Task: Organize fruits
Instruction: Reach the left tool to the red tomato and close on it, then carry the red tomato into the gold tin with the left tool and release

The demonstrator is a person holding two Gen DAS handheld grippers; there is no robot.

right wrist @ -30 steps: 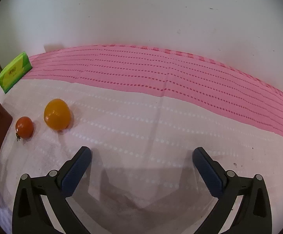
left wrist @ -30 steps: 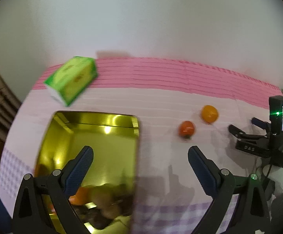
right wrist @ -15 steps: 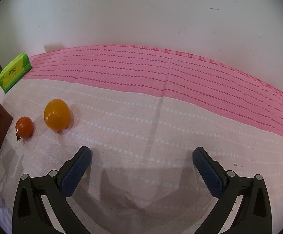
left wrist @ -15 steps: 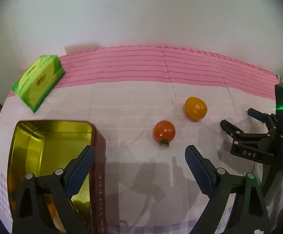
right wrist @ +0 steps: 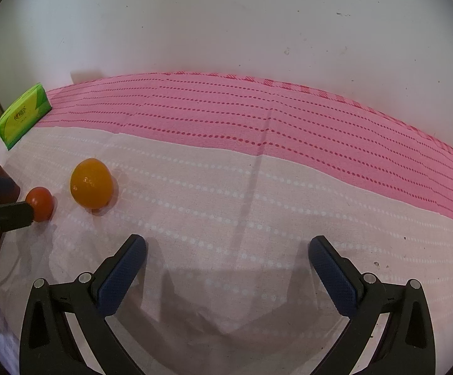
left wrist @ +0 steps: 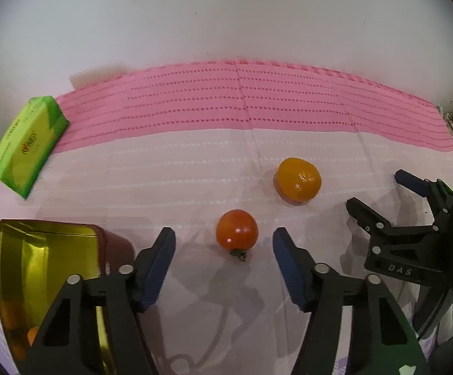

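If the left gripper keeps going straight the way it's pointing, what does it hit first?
Most likely the small red tomato, sitting between the closing jaws of the left gripper, not yet pinched; otherwise the cloth beneath it.

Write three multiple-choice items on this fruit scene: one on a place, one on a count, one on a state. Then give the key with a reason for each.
1. Where is the small red tomato?
A. Inside the gold tin
B. On the cloth between the left gripper's fingers
C. On top of the green packet

2. How many fruits lie loose on the cloth?
A. Two
B. Four
C. None

3. How does the right gripper stand?
A. Shut on the orange fruit
B. Shut on the tomato
C. Open, holding nothing

Key: B, the closing left gripper brackets the tomato with gaps either side; A, only the tomato and the orange fruit lie there; C, bare cloth shows between its fingers.
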